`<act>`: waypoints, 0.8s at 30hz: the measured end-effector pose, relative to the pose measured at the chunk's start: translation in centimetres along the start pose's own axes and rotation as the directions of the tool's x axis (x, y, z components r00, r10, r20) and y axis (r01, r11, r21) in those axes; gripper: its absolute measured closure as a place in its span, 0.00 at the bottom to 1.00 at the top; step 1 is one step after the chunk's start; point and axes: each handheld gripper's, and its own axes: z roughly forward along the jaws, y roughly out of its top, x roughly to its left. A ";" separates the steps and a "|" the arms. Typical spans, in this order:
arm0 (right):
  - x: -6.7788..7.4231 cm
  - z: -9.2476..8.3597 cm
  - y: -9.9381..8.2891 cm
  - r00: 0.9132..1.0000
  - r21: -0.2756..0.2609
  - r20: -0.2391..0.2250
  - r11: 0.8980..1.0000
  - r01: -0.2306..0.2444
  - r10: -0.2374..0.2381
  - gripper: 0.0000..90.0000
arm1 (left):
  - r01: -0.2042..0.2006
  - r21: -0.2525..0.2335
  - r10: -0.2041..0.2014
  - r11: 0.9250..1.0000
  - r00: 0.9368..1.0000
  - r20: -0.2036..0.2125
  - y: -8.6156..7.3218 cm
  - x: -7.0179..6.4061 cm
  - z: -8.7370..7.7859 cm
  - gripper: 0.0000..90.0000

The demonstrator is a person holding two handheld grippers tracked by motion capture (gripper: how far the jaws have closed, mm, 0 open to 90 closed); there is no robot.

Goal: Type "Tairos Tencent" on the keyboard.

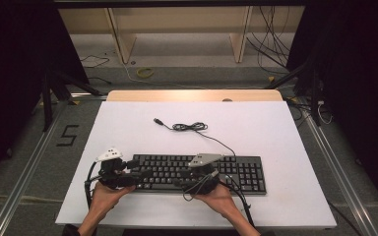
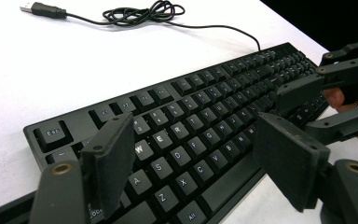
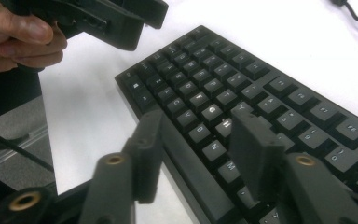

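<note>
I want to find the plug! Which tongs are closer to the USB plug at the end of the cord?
Left. The left tongs sit over the keyboard's left end, below the USB plug. The right tongs are farther right.

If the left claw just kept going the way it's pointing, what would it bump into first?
Most likely the keyboard: the left claw hangs open, slanting down over the letter keys. Depth is hard to judge, but nothing else lies between.

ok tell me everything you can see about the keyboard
The keyboard is a black, full-size, plastic-looking board with white-lettered keys and a number pad at its right end. It lies flat near the front of the white table. Its thin black cable runs back into a loose coil, ending in an unplugged USB plug. Both grippers' jaws straddle its front edge; contact is unclear.
</note>
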 end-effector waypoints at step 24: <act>0.8 1.5 -0.4 0.999 0.068 0.001 0.997 0.032 -0.032 0.98 | 0.002 -0.021 -0.002 1.000 1.000 0.013 -0.9 -0.1 -1.1 0.31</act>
